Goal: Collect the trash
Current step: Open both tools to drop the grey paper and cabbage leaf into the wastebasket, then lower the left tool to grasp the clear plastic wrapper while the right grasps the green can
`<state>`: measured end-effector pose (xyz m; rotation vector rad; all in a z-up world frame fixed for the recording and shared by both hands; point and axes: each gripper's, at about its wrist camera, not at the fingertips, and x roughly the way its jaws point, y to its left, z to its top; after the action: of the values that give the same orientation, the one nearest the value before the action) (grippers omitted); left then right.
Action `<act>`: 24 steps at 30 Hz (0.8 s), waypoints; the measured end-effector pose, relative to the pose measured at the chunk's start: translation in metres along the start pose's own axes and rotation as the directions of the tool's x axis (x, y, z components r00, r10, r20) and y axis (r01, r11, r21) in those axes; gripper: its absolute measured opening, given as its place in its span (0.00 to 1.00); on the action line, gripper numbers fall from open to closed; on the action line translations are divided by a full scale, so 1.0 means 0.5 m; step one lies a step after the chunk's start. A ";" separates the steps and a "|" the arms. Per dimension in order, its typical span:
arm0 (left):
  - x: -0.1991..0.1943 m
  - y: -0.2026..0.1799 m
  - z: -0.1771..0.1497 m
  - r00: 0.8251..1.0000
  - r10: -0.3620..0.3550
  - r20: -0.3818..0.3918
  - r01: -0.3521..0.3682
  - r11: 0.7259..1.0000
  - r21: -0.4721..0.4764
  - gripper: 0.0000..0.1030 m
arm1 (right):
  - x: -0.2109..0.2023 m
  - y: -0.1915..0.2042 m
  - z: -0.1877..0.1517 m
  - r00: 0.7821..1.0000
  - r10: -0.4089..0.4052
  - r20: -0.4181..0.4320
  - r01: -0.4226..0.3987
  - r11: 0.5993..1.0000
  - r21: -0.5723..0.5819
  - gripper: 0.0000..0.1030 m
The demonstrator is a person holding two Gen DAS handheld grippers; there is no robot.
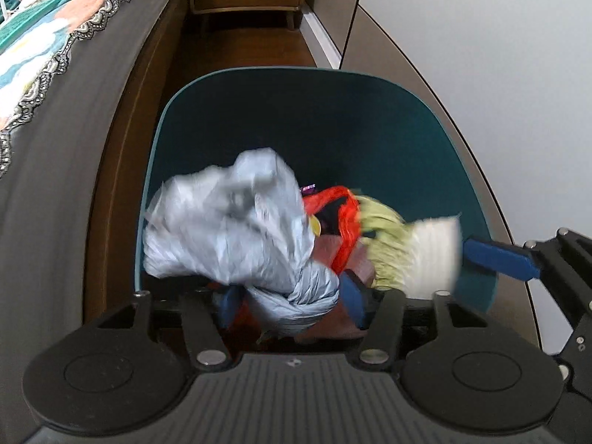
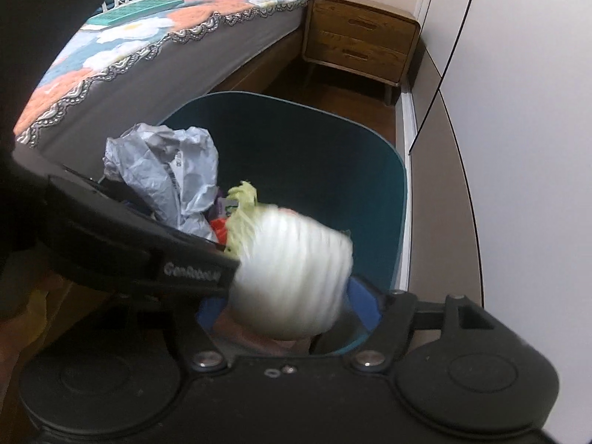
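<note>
1. Bins: one teal bin (image 1: 388,118), open-topped.
2. Grey crumpled plastic bags: one (image 1: 236,222).
3. Cabbage pieces, pale green and white: one (image 1: 410,251).
4. Red-orange plastic bags: one (image 1: 346,218), partly covered.
5. Further items beneath these: number cannot be told.
6. Grippers: two, the left gripper (image 1: 292,296) and the right gripper (image 2: 292,314).
7. Beds: one (image 2: 155,55).
8. Wooden nightstands: one (image 2: 360,42), with two drawers.
</note>
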<state>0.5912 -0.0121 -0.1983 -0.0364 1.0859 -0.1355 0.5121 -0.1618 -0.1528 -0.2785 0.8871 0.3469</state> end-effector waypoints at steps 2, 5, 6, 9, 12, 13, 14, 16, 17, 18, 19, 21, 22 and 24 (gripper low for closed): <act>-0.031 -0.001 -0.010 1.000 0.002 0.021 -0.002 1.000 -0.004 0.65 | -0.020 -0.002 0.002 1.000 -0.004 0.015 0.004 1.000 0.009 0.74; -0.086 0.001 -0.025 0.999 -0.006 0.033 0.007 1.000 -0.023 0.66 | -0.076 0.002 -0.004 0.999 -0.005 0.039 0.004 1.000 0.030 0.78; -0.105 -0.001 -0.031 0.999 -0.008 0.033 0.009 1.000 -0.025 0.66 | -0.102 0.006 -0.009 0.999 0.000 0.047 -0.001 0.999 0.037 0.79; -0.174 -0.014 -0.050 0.998 -0.011 0.055 0.012 1.000 -0.025 0.75 | -0.177 0.018 -0.026 0.997 -0.013 0.072 0.011 0.999 0.033 0.82; -0.229 -0.031 -0.068 0.997 -0.003 0.078 0.005 1.000 -0.031 0.77 | -0.250 0.026 -0.047 0.995 -0.026 0.098 0.024 0.999 0.023 0.82; -0.250 -0.036 -0.078 0.996 0.003 0.085 0.000 0.999 -0.035 0.77 | -0.274 0.027 -0.053 0.994 -0.030 0.105 0.027 0.999 0.028 0.82; -0.275 -0.042 -0.089 0.995 0.016 0.095 -0.013 0.999 -0.038 0.77 | -0.304 0.028 -0.062 0.993 -0.025 0.114 0.021 0.999 0.037 0.82; -0.333 -0.052 -0.112 0.992 0.021 0.127 -0.016 0.999 -0.043 0.77 | -0.349 0.024 -0.071 0.991 -0.019 0.132 0.012 0.999 0.053 0.82; -0.358 -0.057 -0.118 0.990 0.017 0.143 -0.011 0.999 -0.047 0.77 | -0.373 0.026 -0.079 0.989 -0.021 0.145 0.012 0.998 0.057 0.83; -0.387 -0.063 -0.130 0.987 0.012 0.162 -0.003 0.999 -0.054 0.77 | -0.396 0.027 -0.088 0.987 -0.018 0.157 0.009 0.998 0.059 0.84; -0.408 -0.069 -0.140 0.985 0.010 0.173 -0.001 0.999 -0.053 0.77 | -0.421 0.027 -0.098 0.986 -0.012 0.169 0.002 0.998 0.056 0.84; -0.456 -0.083 -0.171 0.979 0.008 0.203 0.002 0.999 -0.048 0.77 | -0.459 0.031 -0.114 0.982 -0.019 0.186 0.009 0.999 0.053 0.84; -0.475 -0.089 -0.187 0.978 0.013 0.210 -0.003 0.999 -0.046 0.77 | -0.477 0.033 -0.122 0.981 -0.014 0.192 0.004 0.999 0.053 0.85; -0.498 -0.101 -0.216 0.978 0.020 0.210 -0.010 0.999 -0.048 0.77 | -0.499 0.036 -0.138 0.980 -0.012 0.198 0.001 0.999 0.053 0.85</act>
<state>0.3768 -0.0261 -0.0247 -0.0828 0.8773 -0.0907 0.3109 -0.2159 0.0019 -0.1939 0.6980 0.3385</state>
